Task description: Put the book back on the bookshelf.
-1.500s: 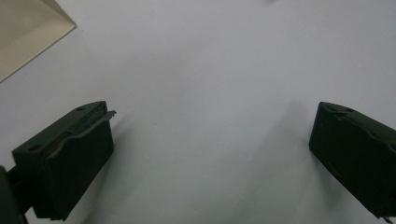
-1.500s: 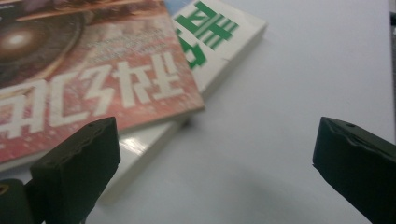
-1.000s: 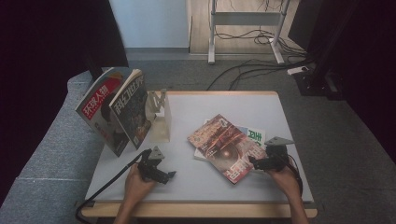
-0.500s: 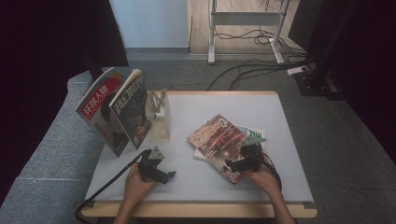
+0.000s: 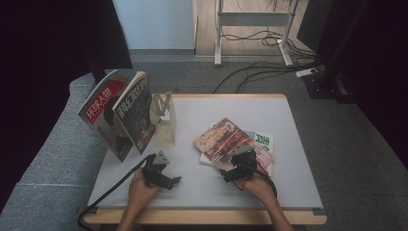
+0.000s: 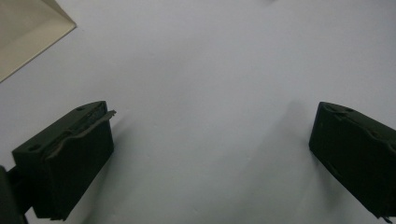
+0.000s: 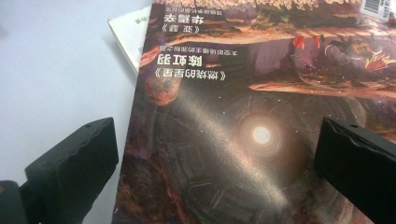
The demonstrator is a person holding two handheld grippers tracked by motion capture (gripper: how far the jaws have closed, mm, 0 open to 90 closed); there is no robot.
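Lying flat toward the near right part of the bench [image 5: 202, 108], the magazine with the dark reddish cover [image 5: 222, 139] sits skewed on top of a white book with green lettering [image 5: 262, 140], whose corner sticks out past it on the right edge side. The right hand-held gripper [image 5: 234, 169] is at the magazine's near corner, and in the right gripper view its jaws stand wide apart with the glossy cover [image 7: 243, 121] spread between them, one jaw off the cover's edge over bare bench and the other above the print; nothing is clamped. That spread looks chosen to straddle the cover's edge, so the likely step in hand is taking hold of the top magazine at its corner, where a thin stack can be pinched without dragging the book beneath. The left hand-held gripper [image 5: 163, 175] rests low near the front edge, left of centre, its jaws also wide over blank bench surface [image 6: 201, 93], apparently waiting out of the way. Farther back, by the left edge, two magazines [image 5: 120, 113] stand upright and lean against a pale stand [image 5: 166, 122], which suggests that the flat ones are meant to join that row; a corner of the stand [image 6: 28, 28] shows in the left gripper view.
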